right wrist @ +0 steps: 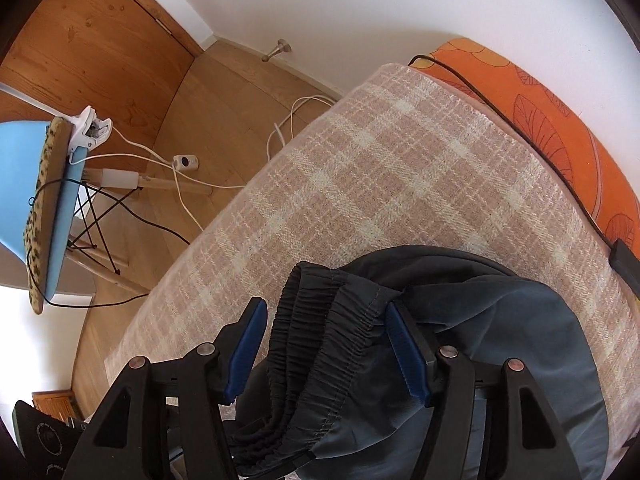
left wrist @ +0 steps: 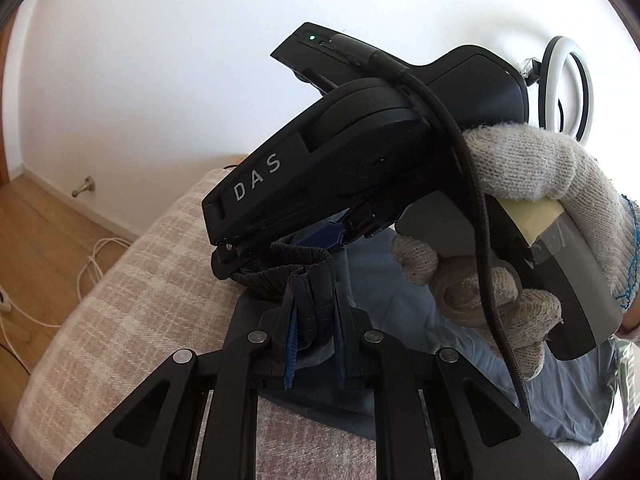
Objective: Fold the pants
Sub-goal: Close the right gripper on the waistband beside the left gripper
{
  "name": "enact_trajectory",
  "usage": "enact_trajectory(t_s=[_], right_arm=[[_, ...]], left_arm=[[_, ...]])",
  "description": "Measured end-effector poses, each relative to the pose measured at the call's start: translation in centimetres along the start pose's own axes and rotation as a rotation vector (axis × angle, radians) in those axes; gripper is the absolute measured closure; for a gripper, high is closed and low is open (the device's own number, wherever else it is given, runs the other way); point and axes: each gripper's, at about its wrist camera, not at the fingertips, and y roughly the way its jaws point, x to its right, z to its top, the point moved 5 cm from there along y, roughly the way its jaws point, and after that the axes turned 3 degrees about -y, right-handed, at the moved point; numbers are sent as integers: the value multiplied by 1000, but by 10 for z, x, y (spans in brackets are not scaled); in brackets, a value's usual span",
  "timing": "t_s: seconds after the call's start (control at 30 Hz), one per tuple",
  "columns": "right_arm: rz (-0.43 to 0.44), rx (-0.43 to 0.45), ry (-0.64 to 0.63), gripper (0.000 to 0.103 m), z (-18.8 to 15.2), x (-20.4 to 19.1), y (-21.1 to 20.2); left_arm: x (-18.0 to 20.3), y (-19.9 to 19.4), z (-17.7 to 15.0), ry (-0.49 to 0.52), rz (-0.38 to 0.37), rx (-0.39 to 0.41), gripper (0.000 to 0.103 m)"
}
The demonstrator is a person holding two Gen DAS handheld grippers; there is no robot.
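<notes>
- on a beige plaid blanket (right wrist: 400, 168) over a bed: dark pants (right wrist: 500, 320), bunched in a heap, elastic waistband (right wrist: 320, 344) gathered in ripples at the near edge.
- left gripper (left wrist: 314, 312) pressed nearly together, pinching a fold of the waistband (left wrist: 280, 268) between blue pads (left wrist: 291, 344).
- right gripper (right wrist: 326, 348) spread wide, straddling the gathered waistband from above; right-hand pad (right wrist: 404, 348) at the cloth's edge, left-hand pad (right wrist: 246, 348) apart from it; no pinch yet.
- in the left view, gloved hand (left wrist: 540, 208) wrapped round the right tool's handle, directly over the pinched cloth.
- judged step: second grip on the waistband, ahead of lifting and spreading for the fold.
- for a clean grab: lower further, close on all waistband layers at once, not just the top ruffle.
- better set well apart from the left pinch, so the band pulls taut and flat between both tools.
- worth watching: black cable (right wrist: 500, 108) along the orange cushion (right wrist: 560, 92), wall side, clear of the cloth for now.
</notes>
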Motion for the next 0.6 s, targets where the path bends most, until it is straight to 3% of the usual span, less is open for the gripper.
enact_trajectory(t_s=[0.27,0.33,0.47,0.6], right_arm=[[-115,-51,-101,38,2,-21,19],[-125,-40,-86,50,3,-16,17],[-56,8,-38,80,0,-6,5],[21,88,25,87,-9,3,-25]], left_arm=[[-4,0,0,-11,1,-7,90],[-4,1,-1,-9,3,-8,90],[3,-1,-3,19,14,-6,90],[15,-12,-4,71,27,13,90]])
